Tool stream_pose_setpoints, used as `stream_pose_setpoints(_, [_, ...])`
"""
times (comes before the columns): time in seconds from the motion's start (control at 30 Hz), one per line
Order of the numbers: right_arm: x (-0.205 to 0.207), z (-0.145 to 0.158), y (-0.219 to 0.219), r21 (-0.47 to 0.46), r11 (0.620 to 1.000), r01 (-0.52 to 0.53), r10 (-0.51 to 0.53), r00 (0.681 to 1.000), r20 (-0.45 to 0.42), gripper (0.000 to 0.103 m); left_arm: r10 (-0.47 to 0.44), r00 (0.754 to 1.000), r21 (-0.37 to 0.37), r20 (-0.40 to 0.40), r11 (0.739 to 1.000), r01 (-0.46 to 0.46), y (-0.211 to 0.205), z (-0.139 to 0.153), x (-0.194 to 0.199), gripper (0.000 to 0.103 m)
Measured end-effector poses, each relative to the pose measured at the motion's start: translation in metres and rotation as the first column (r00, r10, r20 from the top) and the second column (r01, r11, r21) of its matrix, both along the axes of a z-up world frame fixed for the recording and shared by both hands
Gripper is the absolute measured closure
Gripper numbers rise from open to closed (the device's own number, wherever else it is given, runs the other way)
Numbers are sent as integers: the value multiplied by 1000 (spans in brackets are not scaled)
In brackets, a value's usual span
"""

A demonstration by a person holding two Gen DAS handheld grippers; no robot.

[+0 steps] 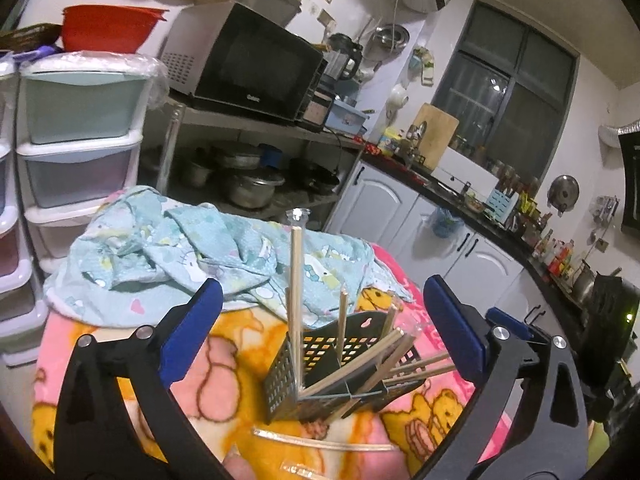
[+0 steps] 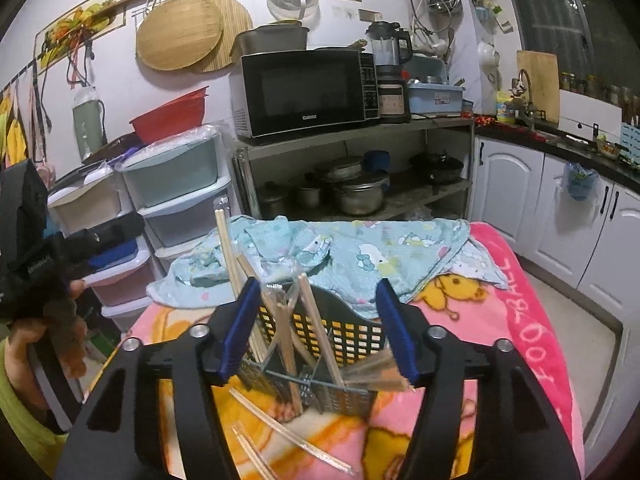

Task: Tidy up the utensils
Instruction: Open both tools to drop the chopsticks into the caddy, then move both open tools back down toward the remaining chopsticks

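On my left, the left gripper has its jaws spread wide with nothing pressed between the pads, the black perforated caddy of wrapped chopsticks standing ahead of it on the pink cartoon blanket. On my right, the right gripper is parted too, its blue pads flanking the caddy without clamping. Loose chopstick pairs lie on the blanket before it.

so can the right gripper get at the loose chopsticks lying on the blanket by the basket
Probably yes: the right gripper is open and empty, and the loose chopsticks lie uncovered on the blanket just below it, in front of the basket.
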State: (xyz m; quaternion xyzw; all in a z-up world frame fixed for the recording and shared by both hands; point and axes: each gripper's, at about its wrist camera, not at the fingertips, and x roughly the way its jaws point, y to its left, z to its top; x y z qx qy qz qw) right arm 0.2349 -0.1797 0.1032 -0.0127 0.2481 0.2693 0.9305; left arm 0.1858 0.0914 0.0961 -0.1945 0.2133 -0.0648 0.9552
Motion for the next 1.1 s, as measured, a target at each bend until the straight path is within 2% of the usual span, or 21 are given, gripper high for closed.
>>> stream_pose_setpoints(0.3, [-21,2,-11,4,1000,11,-11,1000,18,31,26,999,0,-26,1000,-27,8,-7,-20,11])
stream_pose_setpoints(0.67, [-41,-4,-11,-10,1000,2,-2,1000,3,30,62,997,-11,-46,998,-62,19,-20,-42,11])
stream_pose_setpoints(1.1, [-63,-29,-10,-67,998,-15,12,999,-42,29,65,994,-3,-87,998,-66,19,-37,-60,11])
